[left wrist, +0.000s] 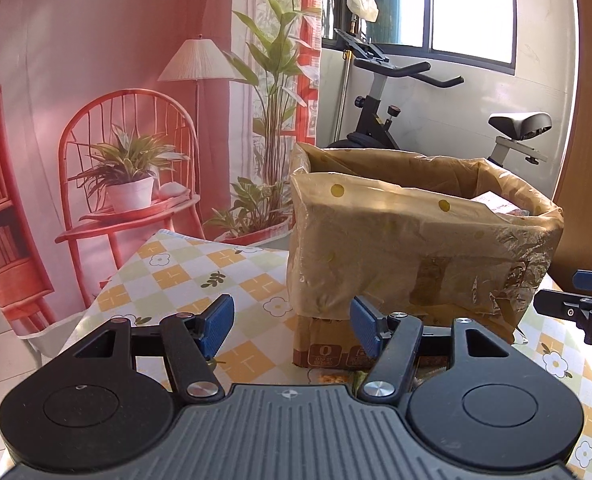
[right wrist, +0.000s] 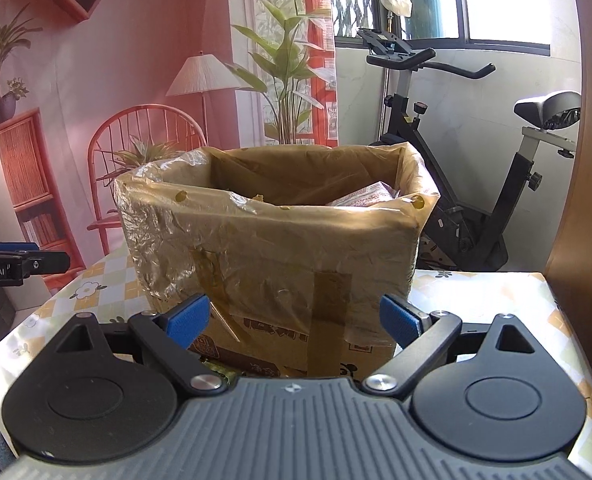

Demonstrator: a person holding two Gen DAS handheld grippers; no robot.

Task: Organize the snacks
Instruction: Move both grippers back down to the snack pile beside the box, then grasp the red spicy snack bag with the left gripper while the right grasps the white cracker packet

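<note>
A plastic-lined cardboard box stands on the checked tablecloth, snack packets inside; left gripper and right gripper hover before it, fingers apart, empty; probably best to reach over the rim, avoiding the loose liner.

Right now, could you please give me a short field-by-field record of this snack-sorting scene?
container: cardboard box lined with a yellowish plastic bag, open at the top
contents: a snack packet shows above the rim at the right; the rest is hidden
surface: table with checked floral tablecloth
left gripper: open, empty, before the box's left corner
right gripper: open, empty, facing the box front
background: exercise bike, printed room backdrop
</note>
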